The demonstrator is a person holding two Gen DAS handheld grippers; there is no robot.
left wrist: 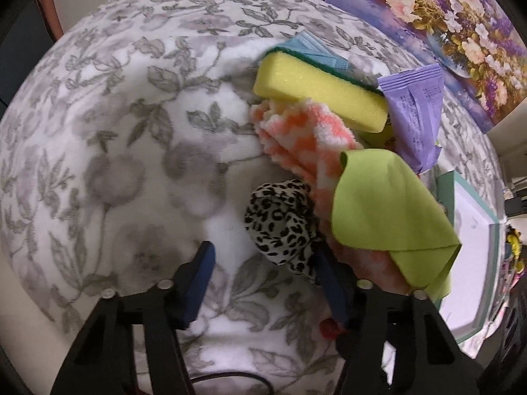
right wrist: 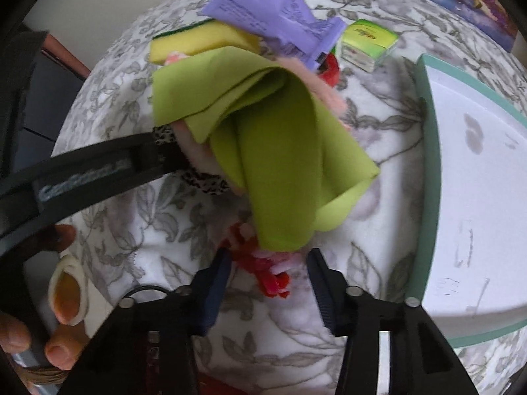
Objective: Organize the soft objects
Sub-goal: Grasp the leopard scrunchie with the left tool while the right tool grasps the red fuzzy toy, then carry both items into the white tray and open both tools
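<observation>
A pile of soft things lies on a floral blanket (left wrist: pixel 131 131): a yellow sponge (left wrist: pixel 319 95), an orange-and-white fuzzy cloth (left wrist: pixel 303 138), a leopard-print scrunchie (left wrist: pixel 283 223), a green cloth (left wrist: pixel 388 204) and a purple packet (left wrist: pixel 415 108). My left gripper (left wrist: pixel 263 279) is open, its right finger touching the scrunchie. My right gripper (right wrist: pixel 268 283) is open, with a red-and-pink fuzzy thing (right wrist: pixel 263 263) between its fingers, just below the green cloth (right wrist: pixel 273 151). The left gripper's arm (right wrist: pixel 82 177) shows in the right wrist view.
A white tray with a teal rim (right wrist: pixel 431 177) stands to the right of the pile. A green tissue pack (right wrist: pixel 369 44) lies behind it. A flower painting (left wrist: pixel 444 26) leans at the back right. The sponge (right wrist: pixel 204 42) and purple packet (right wrist: pixel 276 10) lie beyond the green cloth.
</observation>
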